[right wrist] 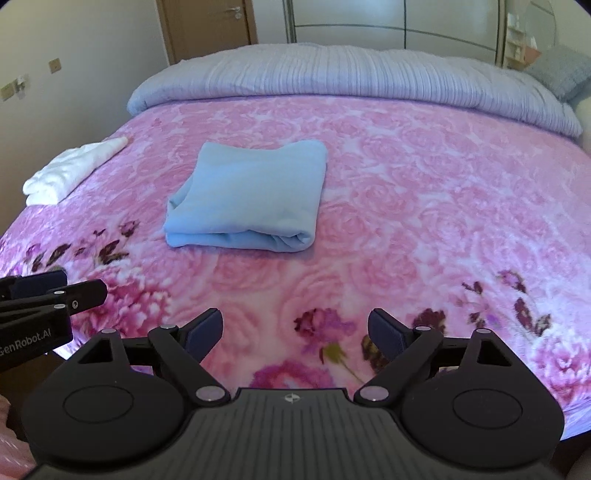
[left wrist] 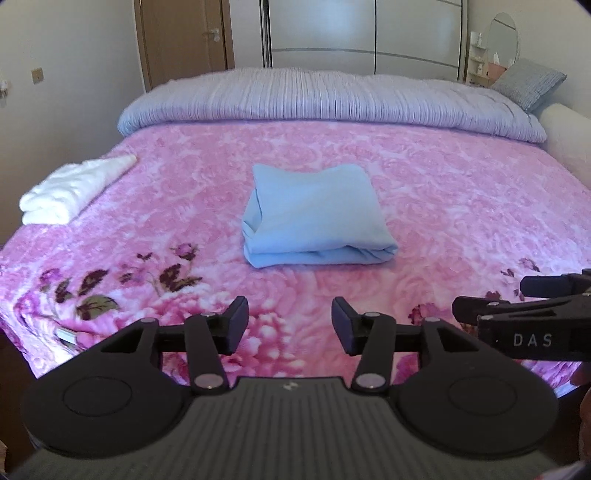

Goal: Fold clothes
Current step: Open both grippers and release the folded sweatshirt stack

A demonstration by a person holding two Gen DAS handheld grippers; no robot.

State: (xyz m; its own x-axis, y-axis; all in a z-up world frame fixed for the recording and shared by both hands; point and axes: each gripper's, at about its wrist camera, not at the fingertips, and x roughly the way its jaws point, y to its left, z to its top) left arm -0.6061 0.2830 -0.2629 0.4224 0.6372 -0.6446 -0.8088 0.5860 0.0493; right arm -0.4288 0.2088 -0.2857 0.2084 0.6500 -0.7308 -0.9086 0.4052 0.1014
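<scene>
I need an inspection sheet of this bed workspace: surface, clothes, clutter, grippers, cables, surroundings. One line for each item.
Surface: pink floral blanket covers the bed.
Job's things: light blue garment folded, lying mid-bed; white garment folded near the left edge.
Clutter: nothing seen.
Grippers: left gripper open, empty, above the near blanket; right gripper open, empty.
Cables: nothing seen.
Surroundings: striped duvet rolled along the far side; grey pillow; wardrobe; wooden door; round mirror.

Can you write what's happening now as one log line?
left gripper: open, empty | right gripper: open, empty | blue garment: folded on pink blanket | white garment: folded, left
</scene>
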